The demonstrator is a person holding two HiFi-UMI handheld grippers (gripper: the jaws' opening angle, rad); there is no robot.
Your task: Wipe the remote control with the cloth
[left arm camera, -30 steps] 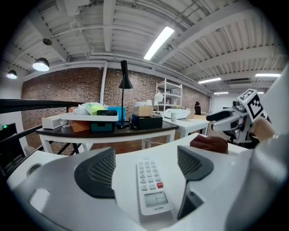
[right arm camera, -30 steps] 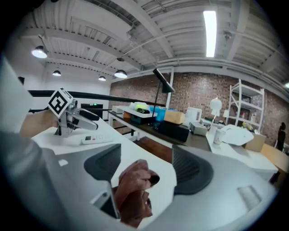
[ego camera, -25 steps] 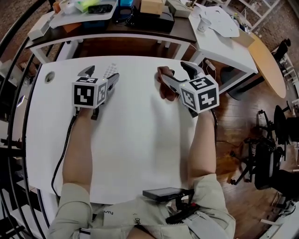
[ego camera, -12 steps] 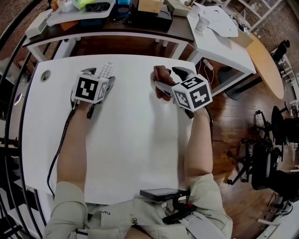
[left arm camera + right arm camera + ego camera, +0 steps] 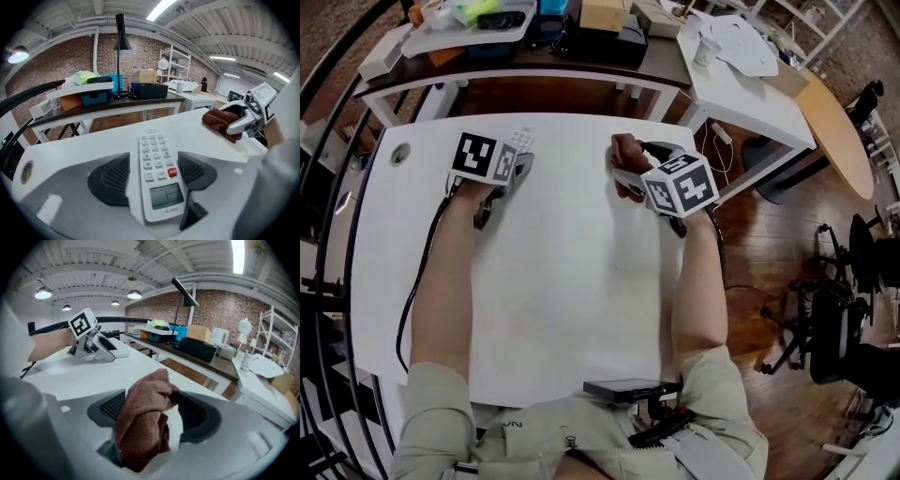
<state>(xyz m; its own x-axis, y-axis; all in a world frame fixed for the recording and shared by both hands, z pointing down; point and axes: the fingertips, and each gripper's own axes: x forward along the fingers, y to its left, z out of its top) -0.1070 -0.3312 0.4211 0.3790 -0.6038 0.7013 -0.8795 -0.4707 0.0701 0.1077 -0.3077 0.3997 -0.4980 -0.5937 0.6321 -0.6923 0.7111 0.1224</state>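
- Closing in from wide apart, the jaws of the left gripper (image 5: 153, 176) now flank the white remote control (image 5: 153, 152) on both sides. The pads stand just beside its long edges, and no press on it shows.
- The remote control lies flat on the white table (image 5: 581, 281) near its far edge, buttons up, with its small screen nearest the left gripper's camera.
- Compared with a second ago, the left gripper sits lower and tips more steeply toward the table. The remote control has kept its place.
- The right gripper (image 5: 152, 413) is clenched on a bunched brown cloth (image 5: 140, 427), as it was a second ago. The cloth fills the gap between the pads and bulges above them.
- The right gripper has also sunk toward the table since then, and the cloth hangs near the table's far right part.
- The cloth and the remote control are well apart, with bare table between them.
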